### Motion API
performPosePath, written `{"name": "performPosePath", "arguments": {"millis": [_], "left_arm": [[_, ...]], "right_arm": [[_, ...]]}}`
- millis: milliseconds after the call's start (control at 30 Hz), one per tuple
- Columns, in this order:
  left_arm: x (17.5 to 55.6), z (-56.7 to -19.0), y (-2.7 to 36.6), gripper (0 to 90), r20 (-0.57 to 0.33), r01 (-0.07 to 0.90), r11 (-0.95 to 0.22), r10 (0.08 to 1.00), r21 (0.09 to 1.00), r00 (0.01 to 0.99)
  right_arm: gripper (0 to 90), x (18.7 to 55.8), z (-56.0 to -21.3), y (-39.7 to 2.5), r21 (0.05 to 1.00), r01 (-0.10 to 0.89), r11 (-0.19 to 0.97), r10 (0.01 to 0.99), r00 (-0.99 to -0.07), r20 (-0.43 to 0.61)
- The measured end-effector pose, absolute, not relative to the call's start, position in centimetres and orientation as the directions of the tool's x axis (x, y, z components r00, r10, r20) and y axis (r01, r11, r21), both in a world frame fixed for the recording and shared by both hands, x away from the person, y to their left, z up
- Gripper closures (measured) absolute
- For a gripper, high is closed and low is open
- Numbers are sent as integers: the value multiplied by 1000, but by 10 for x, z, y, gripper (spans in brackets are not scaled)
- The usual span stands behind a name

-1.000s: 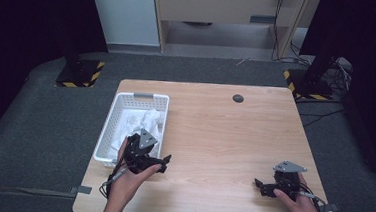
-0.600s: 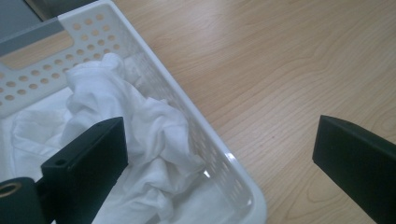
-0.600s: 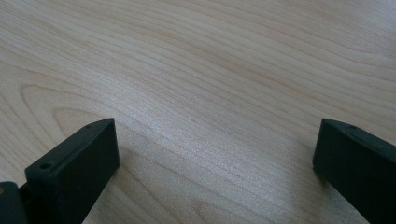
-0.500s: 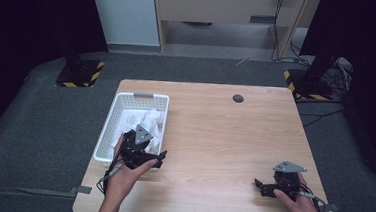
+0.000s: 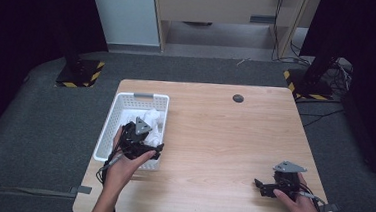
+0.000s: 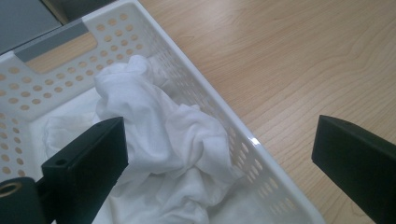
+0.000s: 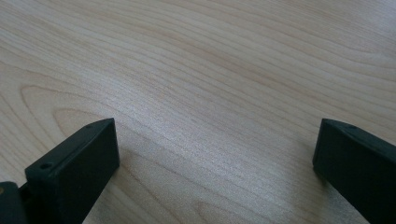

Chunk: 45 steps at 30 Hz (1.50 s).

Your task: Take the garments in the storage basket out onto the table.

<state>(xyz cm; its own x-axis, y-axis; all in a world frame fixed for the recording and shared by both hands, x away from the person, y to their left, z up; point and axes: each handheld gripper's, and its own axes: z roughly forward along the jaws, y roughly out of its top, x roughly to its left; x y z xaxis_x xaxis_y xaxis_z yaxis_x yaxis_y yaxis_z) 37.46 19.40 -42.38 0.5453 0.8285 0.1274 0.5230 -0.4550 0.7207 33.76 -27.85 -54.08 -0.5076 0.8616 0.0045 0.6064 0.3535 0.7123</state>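
High view: at the left, the basket (image 5: 108,125) sits on the table (image 5: 224,138) near its left edge, long side running away from the person, with a white cloth (image 5: 152,118) bunched inside. The left gripper (image 5: 145,145) hangs over the basket's near right corner, held by the left hand (image 5: 129,164), its grey plate on top. From up here the jaws are too small to read.

The left gripper view fills that in: the two black jaws stand wide apart and hold nothing. One jaw is over the inside of the basket (image 6: 187,79), above the cloth (image 6: 159,135); the other is out over bare wood (image 6: 299,60), so the basket's perforated right wall runs between them. The cloth lies crumpled in folds against that wall, and the grey handle slot shows at the far end. Whether the jaw touches the cloth I cannot tell.

Farther right in the high view, a small dark disc (image 5: 237,98) lies near the table's far edge. The right gripper (image 5: 260,185) rests low by the near right corner, in the right hand (image 5: 301,206), well apart from the basket.

The right gripper view shows its jaws spread wide too, empty, close over plain wood grain (image 7: 210,79).
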Motion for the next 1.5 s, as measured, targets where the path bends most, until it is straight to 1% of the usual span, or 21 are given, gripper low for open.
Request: {"name": "performPosePath", "arguments": {"millis": [467, 633, 967, 1200, 1500], "left_arm": [[388, -427, 210, 30, 141, 547, -464, 836, 697, 530], [392, -426, 211, 27, 146, 542, -484, 823, 687, 550], [398, -425, 215, 27, 154, 546, -494, 820, 677, 551], [406, -422, 226, 30, 158, 549, -483, 830, 682, 534], [424, -423, 235, 30, 161, 560, -492, 829, 666, 536]], "right_arm": [[5, 338, -541, -278, 713, 605, 355, 861, -509, 3], [5, 338, -541, -278, 713, 605, 355, 861, -509, 4], [5, 338, -541, -278, 713, 605, 355, 861, -509, 4], [5, 338, -541, -278, 713, 604, 355, 860, -510, 3], [5, 338, -541, -278, 713, 604, 356, 860, -510, 3]]}}
